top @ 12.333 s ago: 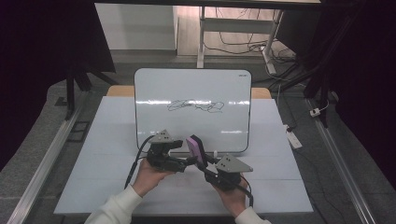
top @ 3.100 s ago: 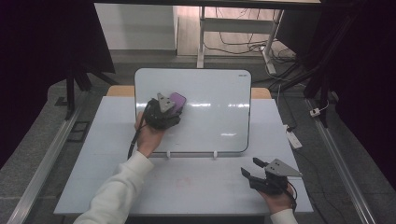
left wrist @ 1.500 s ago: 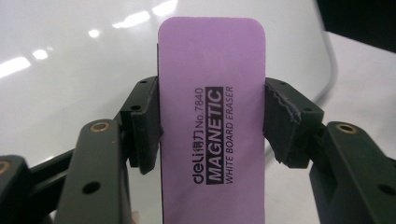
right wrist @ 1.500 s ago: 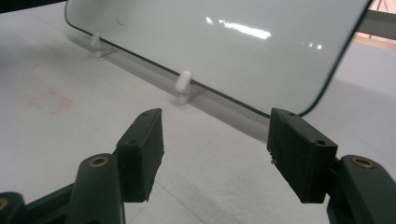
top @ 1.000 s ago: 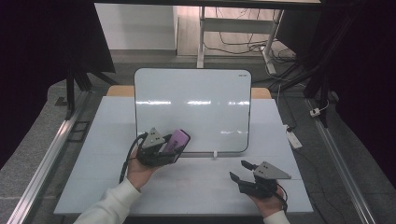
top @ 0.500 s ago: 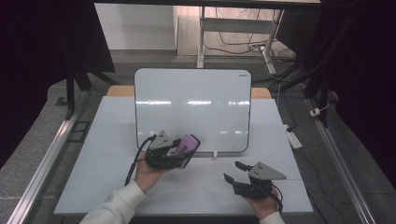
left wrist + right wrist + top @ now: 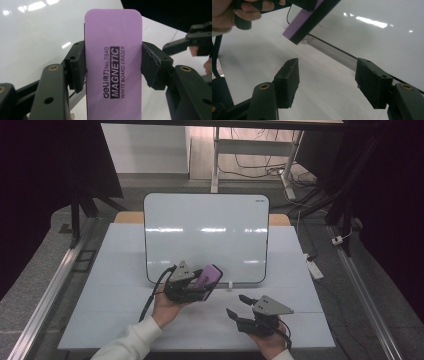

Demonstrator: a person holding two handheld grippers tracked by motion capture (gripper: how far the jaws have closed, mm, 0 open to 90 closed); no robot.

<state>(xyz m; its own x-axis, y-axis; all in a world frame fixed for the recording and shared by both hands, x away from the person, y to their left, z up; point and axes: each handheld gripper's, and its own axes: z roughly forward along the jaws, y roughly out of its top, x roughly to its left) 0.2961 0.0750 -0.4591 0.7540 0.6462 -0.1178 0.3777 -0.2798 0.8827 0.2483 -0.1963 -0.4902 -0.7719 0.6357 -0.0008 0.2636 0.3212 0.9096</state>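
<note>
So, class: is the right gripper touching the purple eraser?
Apart. In the right gripper view, the right gripper stands open with bare table between its jaws; the purple eraser hangs above, clear of them.

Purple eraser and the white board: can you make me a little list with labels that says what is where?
eraser: purple eraser, pinched by the left tongs, in front of the board's lower edge
board: whiteboard, standing on the table, wiped clean
right tongs: right tongs, open, nothing between them, above the table
</note>
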